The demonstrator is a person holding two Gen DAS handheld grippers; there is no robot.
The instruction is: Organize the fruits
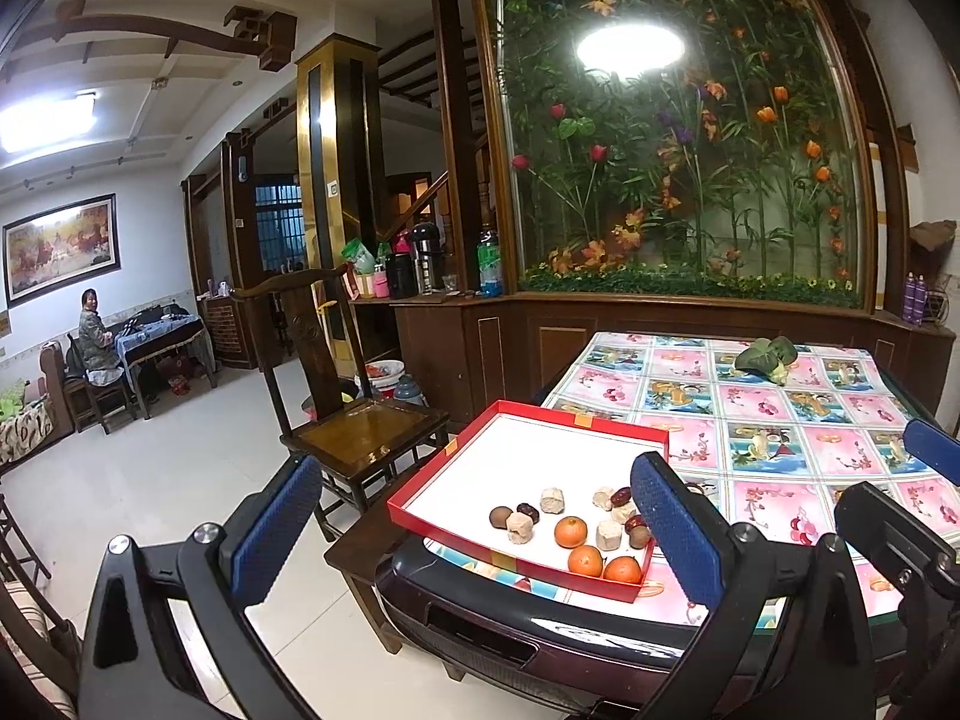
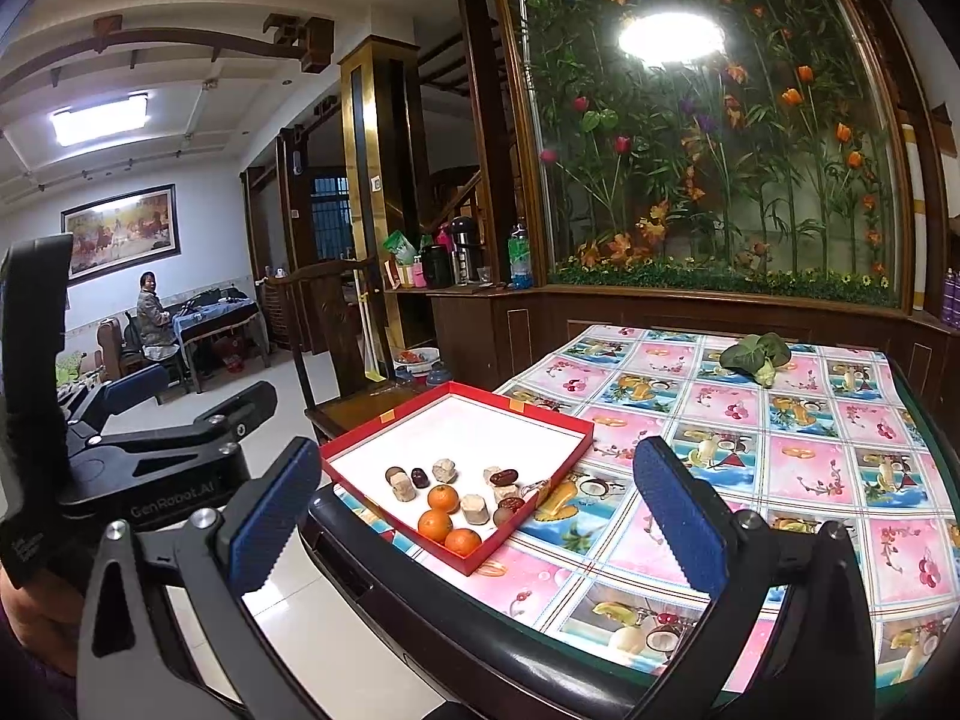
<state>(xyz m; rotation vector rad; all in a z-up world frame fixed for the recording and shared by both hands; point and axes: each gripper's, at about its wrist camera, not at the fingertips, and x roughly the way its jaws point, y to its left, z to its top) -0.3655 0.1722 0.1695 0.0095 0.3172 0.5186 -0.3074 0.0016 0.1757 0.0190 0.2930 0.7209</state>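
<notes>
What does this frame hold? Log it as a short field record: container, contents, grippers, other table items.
container: red tray with white floor, at the table's near left corner
contents: three oranges, dark red dates, pale tan chunks, brown round fruits, all clustered at the near end
left gripper: open, empty, raised short of the tray
right gripper: open, empty
other table items: leafy green vegetable at the far edge
surface: fruit-print tablecloth

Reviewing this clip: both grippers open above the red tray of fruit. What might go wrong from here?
The red tray juts past the table edge, so a downward push near that corner might tip it. The oranges sit packed against dates and pale chunks; open fingers could knock neighbours. The left gripper and right gripper aim at one cluster and may collide.
</notes>
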